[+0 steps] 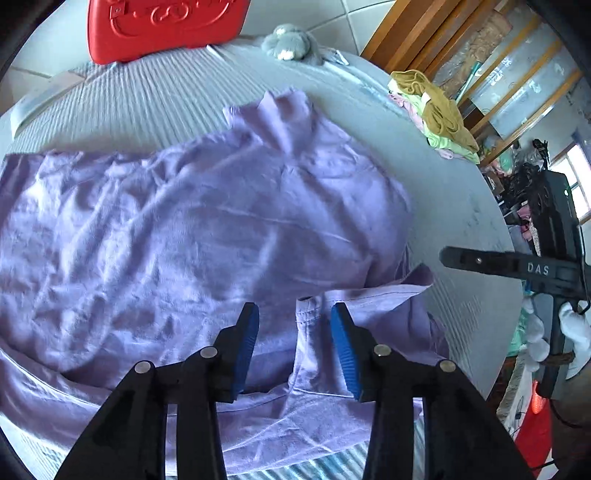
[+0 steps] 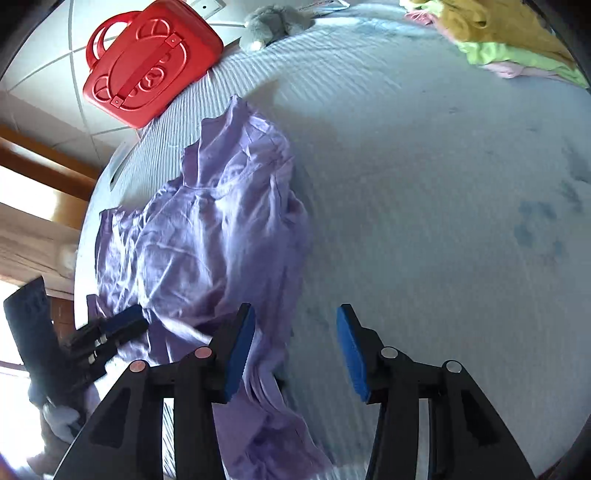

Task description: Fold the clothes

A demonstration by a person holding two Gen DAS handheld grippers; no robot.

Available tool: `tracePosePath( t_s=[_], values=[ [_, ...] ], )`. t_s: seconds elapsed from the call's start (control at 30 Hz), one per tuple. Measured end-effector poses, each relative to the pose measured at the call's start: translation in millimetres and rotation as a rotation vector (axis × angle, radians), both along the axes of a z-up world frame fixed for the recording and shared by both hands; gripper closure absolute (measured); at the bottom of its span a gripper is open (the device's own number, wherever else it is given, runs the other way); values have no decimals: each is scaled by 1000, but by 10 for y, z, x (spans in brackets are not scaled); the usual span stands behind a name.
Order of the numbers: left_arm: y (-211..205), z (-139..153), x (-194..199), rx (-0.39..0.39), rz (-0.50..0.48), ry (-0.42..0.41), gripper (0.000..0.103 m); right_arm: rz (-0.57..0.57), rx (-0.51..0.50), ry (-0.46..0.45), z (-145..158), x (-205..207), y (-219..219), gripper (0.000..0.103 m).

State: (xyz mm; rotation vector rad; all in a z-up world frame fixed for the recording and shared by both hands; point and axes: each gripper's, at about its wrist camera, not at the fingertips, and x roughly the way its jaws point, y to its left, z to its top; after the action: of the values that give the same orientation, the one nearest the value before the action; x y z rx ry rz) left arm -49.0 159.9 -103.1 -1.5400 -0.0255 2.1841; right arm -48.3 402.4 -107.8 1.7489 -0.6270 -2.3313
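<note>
Lilac top [image 1: 192, 221] rumpled, hem seemingly overhanging bed [image 2: 424, 184]; right side bare.

Looks to me like a home bedroom. I'm working over a bed [image 1: 177, 92] with a pale ribbed grey-blue cover. A grey plush toy [image 1: 290, 42] sits at its far edge beside a red plastic case with handles [image 2: 147, 62]. A small stack of folded clothes [image 1: 439, 114], mustard, green and pink, rests on the bed's right side. I see white floor tiles [image 1: 354, 26] beyond, wooden door or window framing [image 1: 413, 33], and household clutter at right.
</note>
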Motion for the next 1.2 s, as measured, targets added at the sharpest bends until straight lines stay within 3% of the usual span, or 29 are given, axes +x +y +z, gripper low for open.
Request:
tracePosePath(
  t_s=[0.1,0.17,0.23,0.33,0.4,0.43,0.67,0.8,0.97,1.1,1.2],
  values=[
    [-26,29,44,-33,-24,19,61,74,-23,-25,81,241,-159,57],
    [-17,60,87,-16,-48,24,62,117,-55,-73,61,434,-300,57],
    [31,80,113,-12,-74,42,62,121,-55,-119,17,643,-403,57],
    [119,33,87,-38,-95,58,61,109,-72,-117,-32,874,-496,61],
    [188,-51,45,-67,-102,54,61,127,-39,-109,-104,926,-561,94],
    [222,-93,24,-82,-106,52,61,136,-23,-106,-140,952,-593,97],
    [277,-269,120,-190,-137,74,62,42,-23,-232,-445,1334,-400,101],
    [177,-154,140,-171,-133,89,62,56,83,-252,-289,1408,-372,95],
    [-436,151,-16,-122,-40,105,62,61,73,-53,263,1087,-301,94],
    [-1189,288,-406,-167,88,124,62,76,67,56,386,432,-318,94],
    [-1756,305,-806,-219,172,123,62,86,63,89,372,-186,-363,92]
  ],
)
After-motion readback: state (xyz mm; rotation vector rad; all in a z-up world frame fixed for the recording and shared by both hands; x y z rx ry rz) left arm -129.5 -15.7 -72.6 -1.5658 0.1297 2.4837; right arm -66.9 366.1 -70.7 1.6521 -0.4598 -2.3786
